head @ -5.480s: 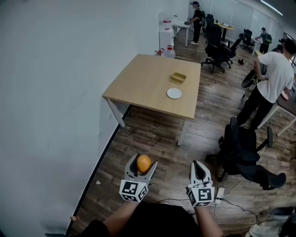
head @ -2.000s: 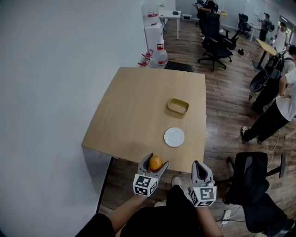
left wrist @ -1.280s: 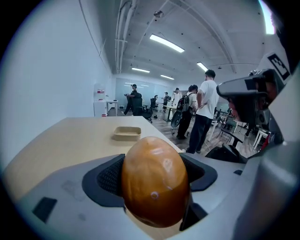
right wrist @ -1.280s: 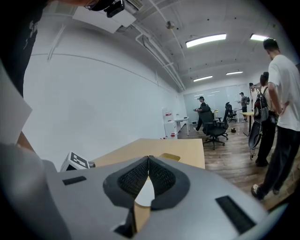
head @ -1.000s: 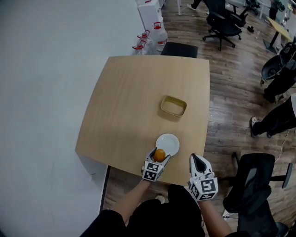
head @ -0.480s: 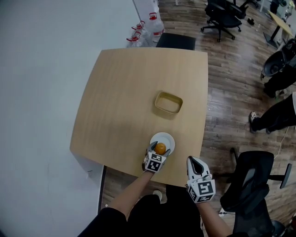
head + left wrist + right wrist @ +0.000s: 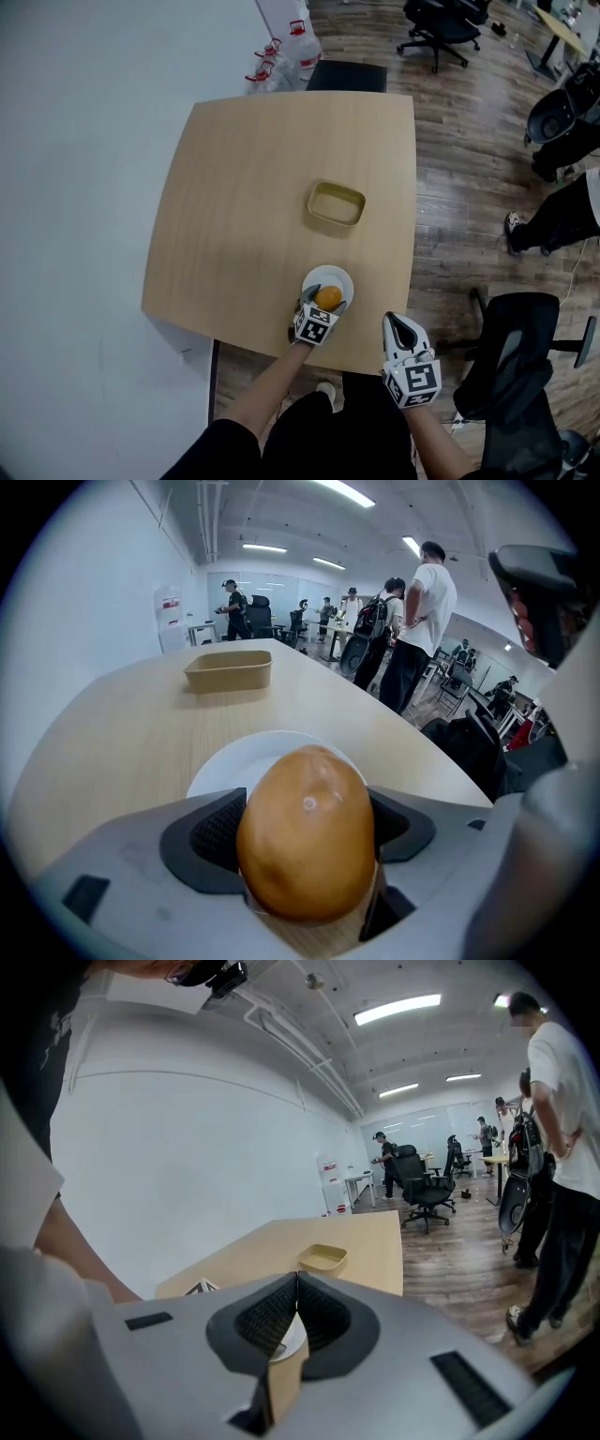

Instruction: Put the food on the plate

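Note:
My left gripper (image 7: 324, 300) is shut on an orange, egg-shaped piece of food (image 7: 327, 298) (image 7: 307, 829). It holds the food over the near half of a small white plate (image 7: 330, 277) (image 7: 225, 761) near the front edge of the wooden table (image 7: 244, 187). My right gripper (image 7: 404, 330) is shut and empty, off the table's front edge to the right of the plate. In the right gripper view its jaws (image 7: 295, 1312) meet, with the table beyond them.
A tan rectangular tray (image 7: 336, 203) (image 7: 228, 669) (image 7: 322, 1259) sits on the table beyond the plate. A white wall runs along the left. Water jugs (image 7: 272, 64) stand behind the table. A black office chair (image 7: 525, 356) and a person's legs (image 7: 553, 220) are at right.
I have walked up to the table. My left gripper carried the food forward from the table's edge to over the plate. The right gripper stayed shut at my side.

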The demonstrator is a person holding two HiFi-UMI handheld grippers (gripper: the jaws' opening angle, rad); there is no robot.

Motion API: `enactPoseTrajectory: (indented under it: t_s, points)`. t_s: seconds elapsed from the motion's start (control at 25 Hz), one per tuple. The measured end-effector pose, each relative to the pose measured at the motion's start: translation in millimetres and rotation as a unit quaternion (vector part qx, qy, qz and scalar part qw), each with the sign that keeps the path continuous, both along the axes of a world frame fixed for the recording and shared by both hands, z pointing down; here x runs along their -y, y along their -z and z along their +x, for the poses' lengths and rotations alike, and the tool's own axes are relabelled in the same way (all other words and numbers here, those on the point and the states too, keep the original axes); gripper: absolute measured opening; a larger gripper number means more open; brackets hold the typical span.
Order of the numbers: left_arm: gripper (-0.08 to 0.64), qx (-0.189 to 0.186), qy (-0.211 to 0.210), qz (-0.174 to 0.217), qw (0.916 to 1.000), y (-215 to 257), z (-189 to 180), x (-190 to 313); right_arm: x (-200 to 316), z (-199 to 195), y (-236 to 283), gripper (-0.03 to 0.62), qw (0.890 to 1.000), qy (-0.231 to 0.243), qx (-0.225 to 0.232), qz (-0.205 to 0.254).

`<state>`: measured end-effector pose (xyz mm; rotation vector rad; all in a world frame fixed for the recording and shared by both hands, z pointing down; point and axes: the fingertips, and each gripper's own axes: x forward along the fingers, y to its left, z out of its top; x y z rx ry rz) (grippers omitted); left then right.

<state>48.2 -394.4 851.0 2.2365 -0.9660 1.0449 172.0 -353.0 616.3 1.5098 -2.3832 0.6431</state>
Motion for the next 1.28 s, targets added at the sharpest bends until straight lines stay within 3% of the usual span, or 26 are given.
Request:
enactPoseTrajectory:
  t_s: [0.2, 0.44, 0.72, 0.96, 1.28]
  points:
    - [0.337, -0.003, 0.005, 0.010, 0.9999, 9.6, -7.2, 2.2, -8.2, -7.0, 1.5, 0.060, 1.000, -0.002, 0.000, -0.003]
    - [0.344, -0.032, 0.004, 0.014, 0.9994, 29.4, -14.9, -10.3, -17.7, -18.3, 12.9, 0.060, 1.000, 0.000, -0.007, 0.014]
    - [0.344, -0.068, 0.050, 0.033, 0.9958, 71.7, -44.4, -40.6, -37.1, -23.8, 38.1, 0.060, 0.999, -0.013, -0.015, 0.041]
    - [0.343, -0.107, 0.087, 0.068, 0.9882, 125.6, -74.6, -85.8, -75.8, -37.7, 54.8, 0.060, 0.998, -0.024, -0.017, 0.054]
    - [0.342, -0.174, 0.122, 0.125, 0.9691, 203.8, -101.1, -152.0, -140.6, -71.6, 85.7, 0.060, 0.997, -0.003, -0.014, 0.076]
